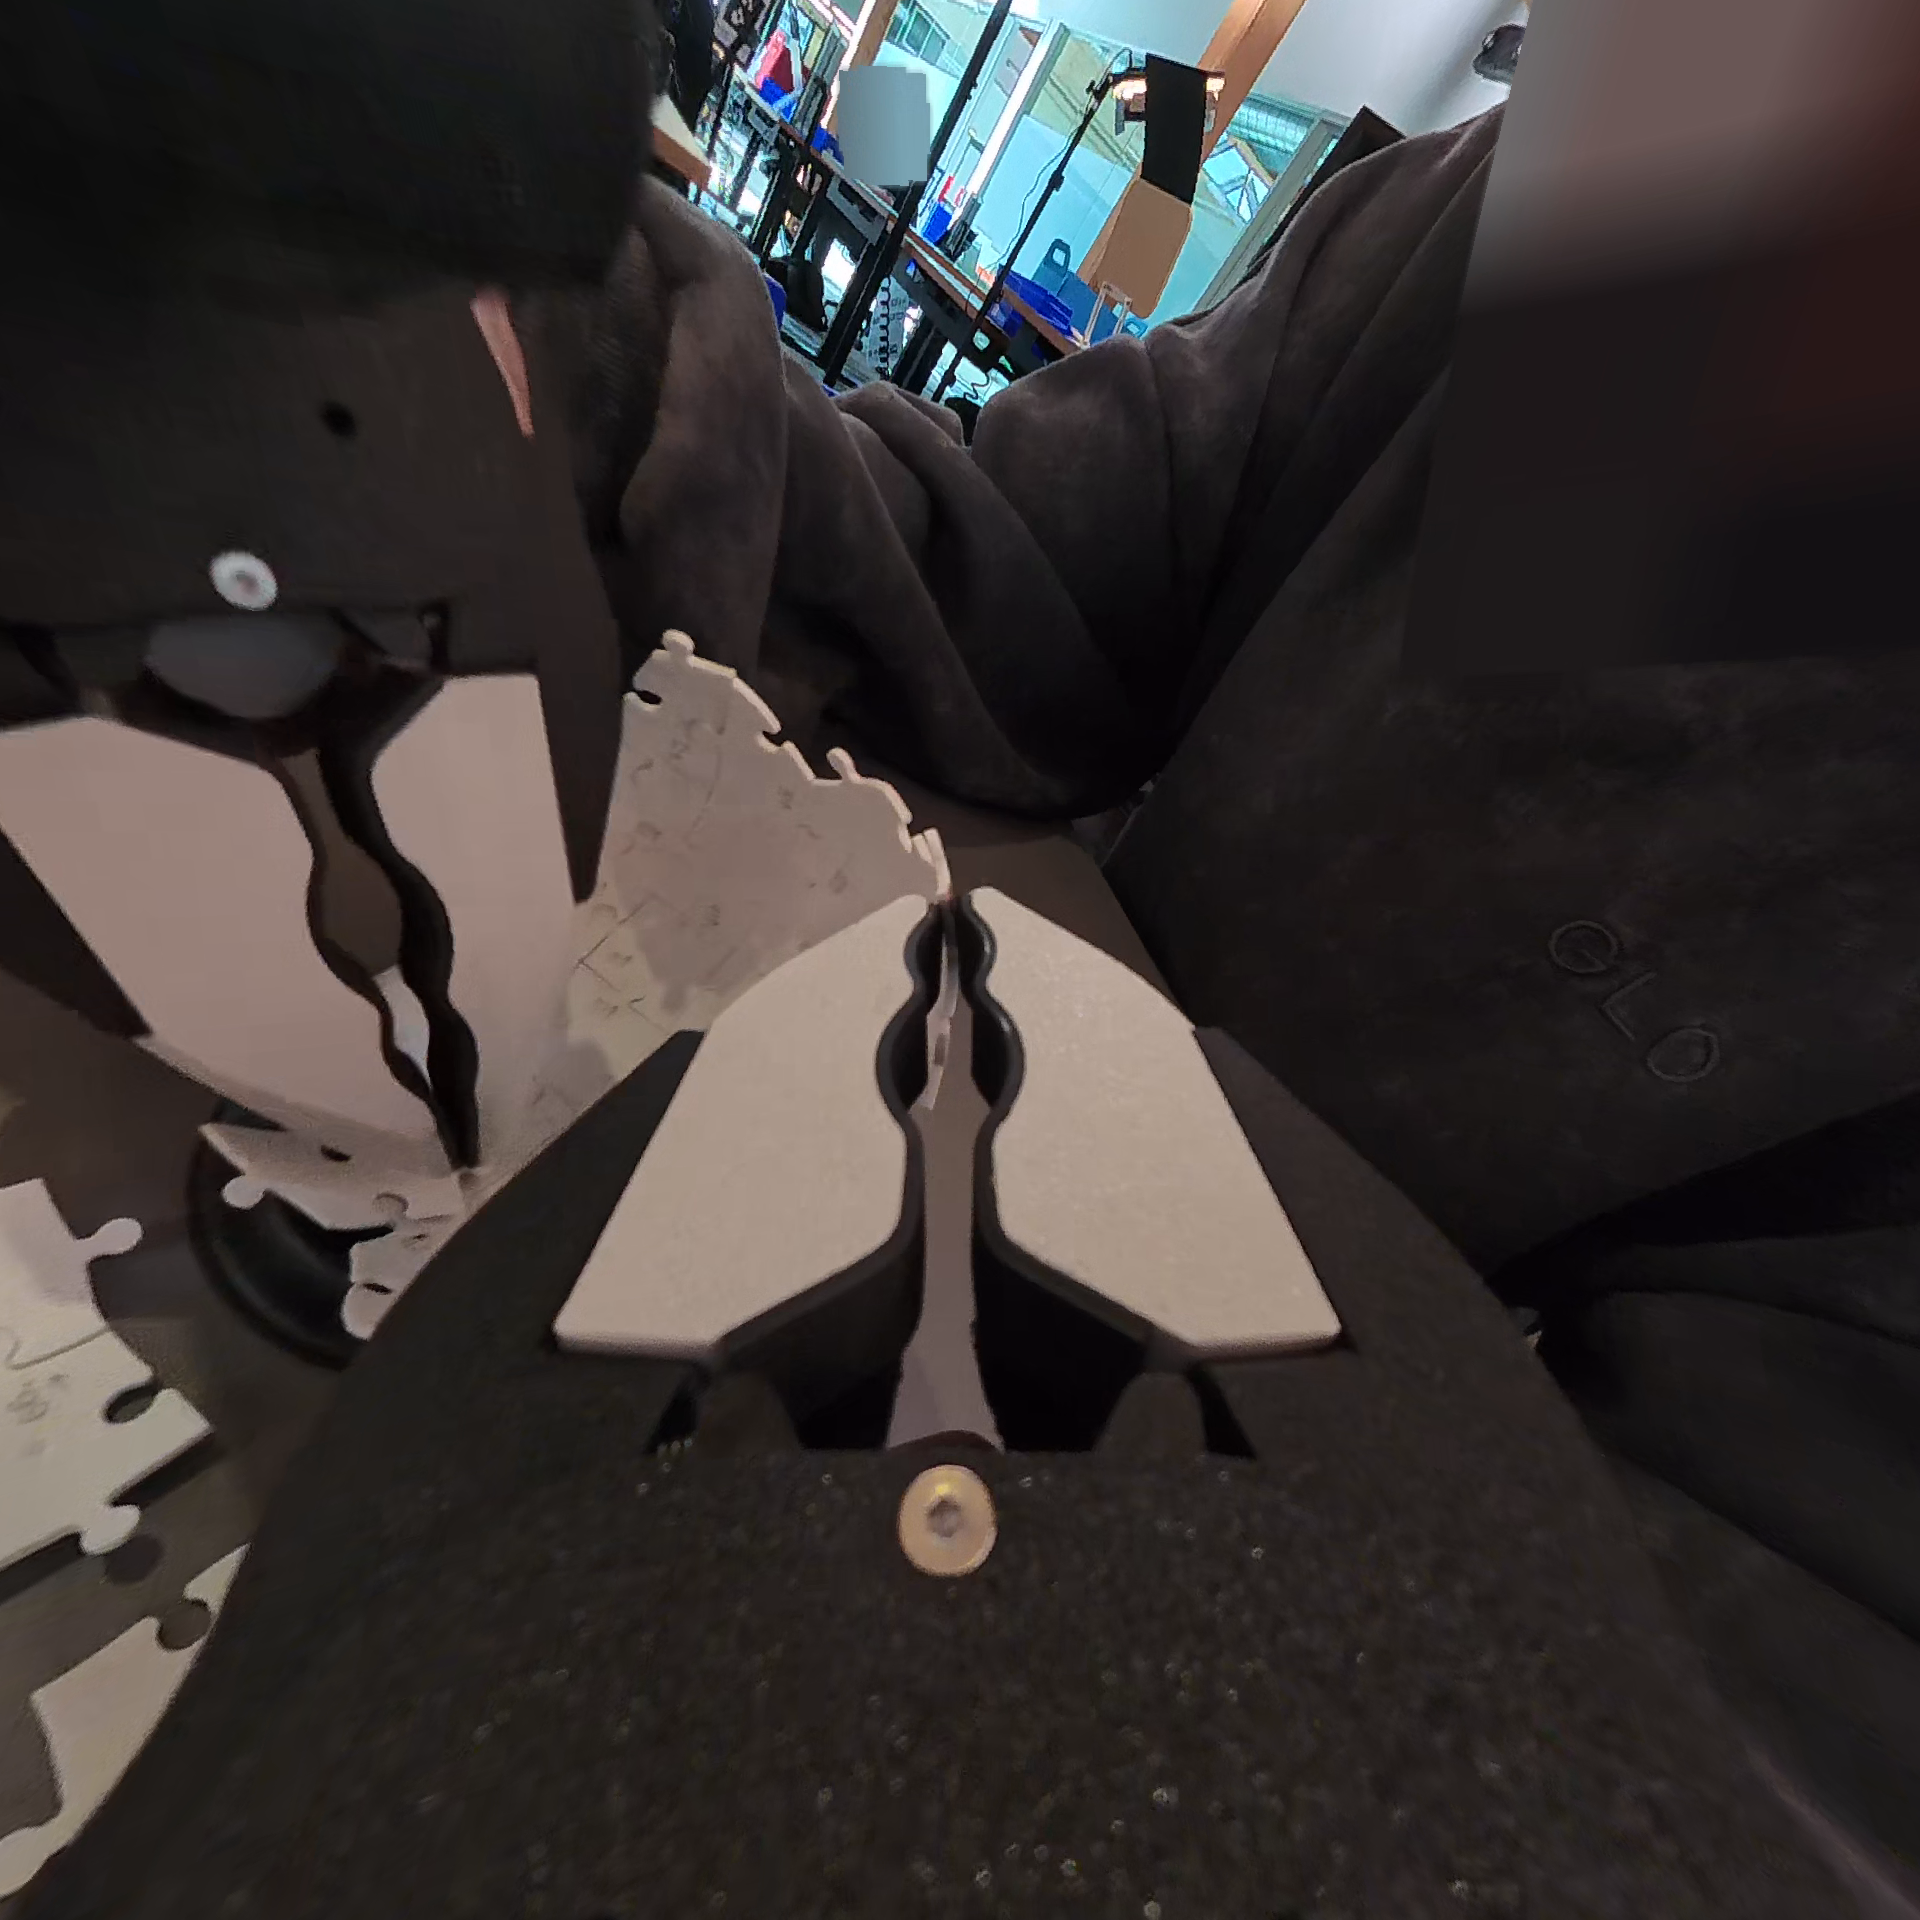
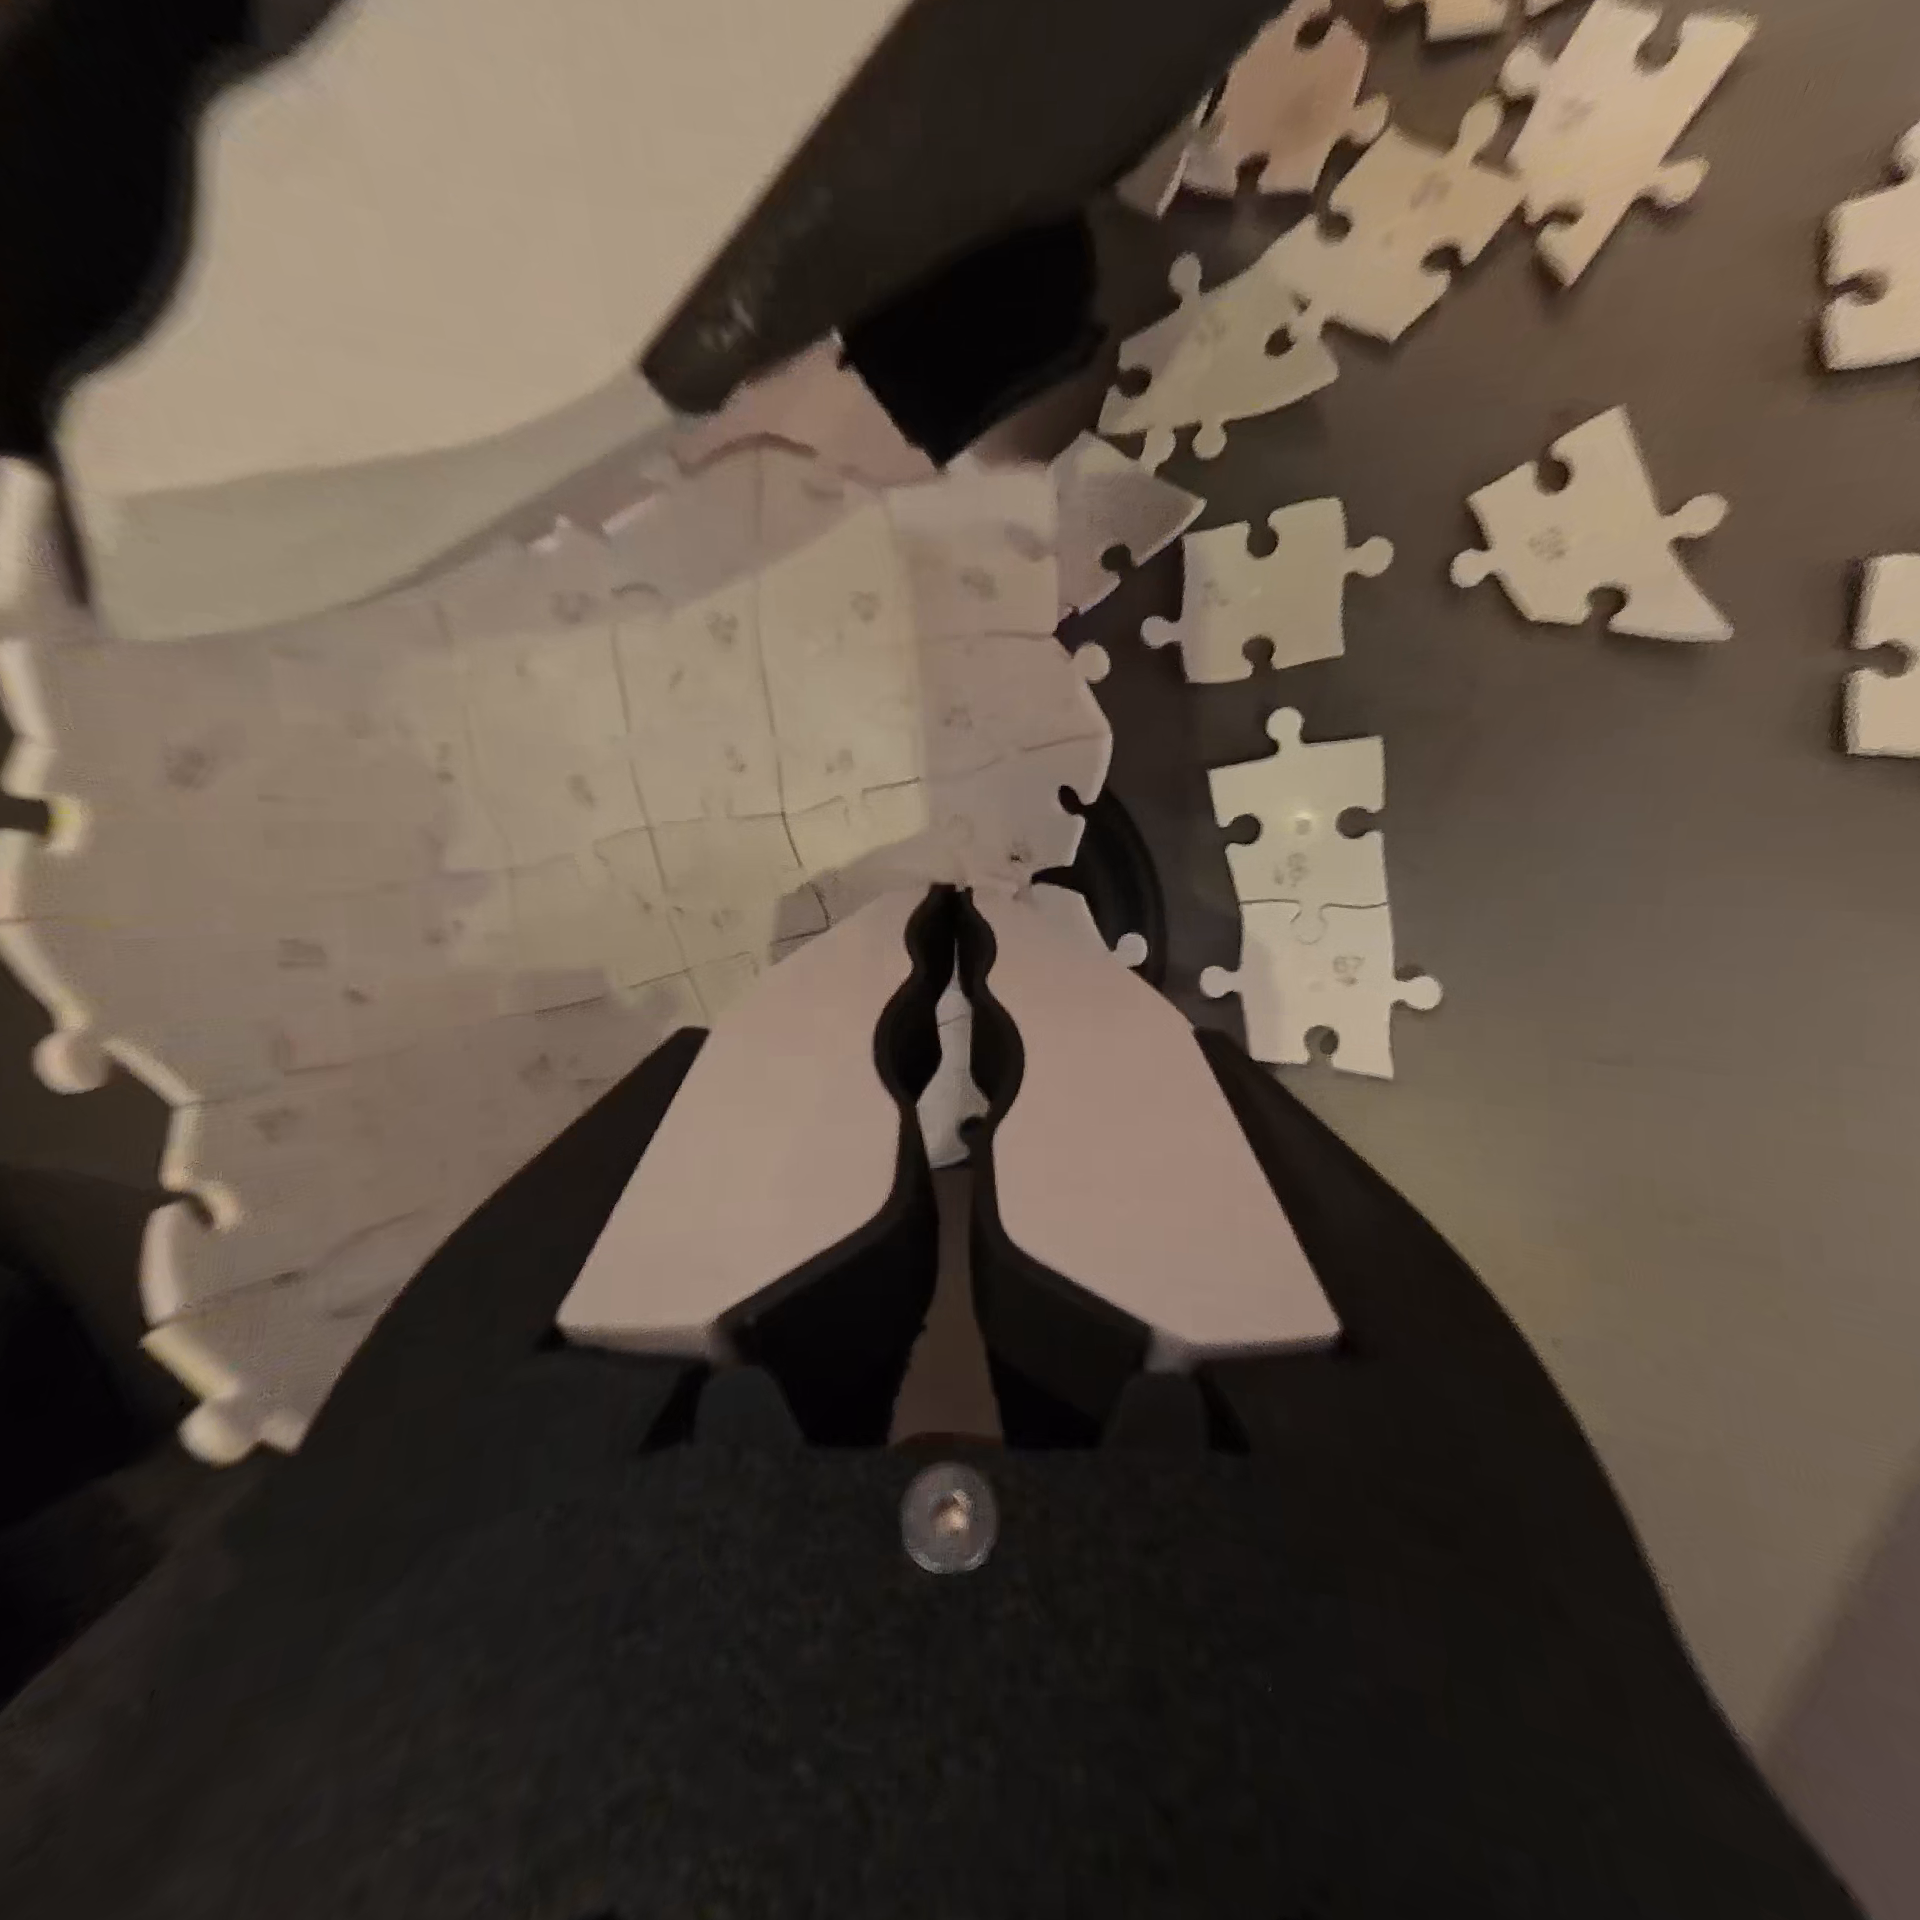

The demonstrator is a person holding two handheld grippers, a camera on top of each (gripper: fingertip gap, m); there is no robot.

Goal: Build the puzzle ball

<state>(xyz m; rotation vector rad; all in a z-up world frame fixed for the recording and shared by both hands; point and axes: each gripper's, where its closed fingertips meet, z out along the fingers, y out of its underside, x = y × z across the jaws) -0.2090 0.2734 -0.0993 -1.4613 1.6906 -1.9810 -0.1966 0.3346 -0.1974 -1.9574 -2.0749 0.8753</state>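
The partly built puzzle ball (image 1: 727, 831) is a curved white shell of joined pieces. It sits over a black ring stand (image 1: 270, 1288). My left gripper (image 1: 948, 909) is shut on the shell's upper rim, with a thin white edge showing between its fingers. My right gripper (image 2: 951, 899) is shut on a white puzzle piece (image 2: 951, 1091) at the shell's (image 2: 623, 779) lower edge, next to the stand (image 2: 1127, 883). The right gripper also shows in the left wrist view (image 1: 462, 1148), pointing down at the shell's bottom edge. One of the left gripper's fingers (image 2: 364, 260) lies over the shell.
Several loose white puzzle pieces (image 2: 1558, 561) lie on the grey table (image 2: 1610, 1143) to the right of the stand, and two joined ones (image 2: 1309, 904) lie closest. More pieces (image 1: 62, 1382) show at lower left. A person's dark sweatshirt (image 1: 1455, 935) is close behind the ball.
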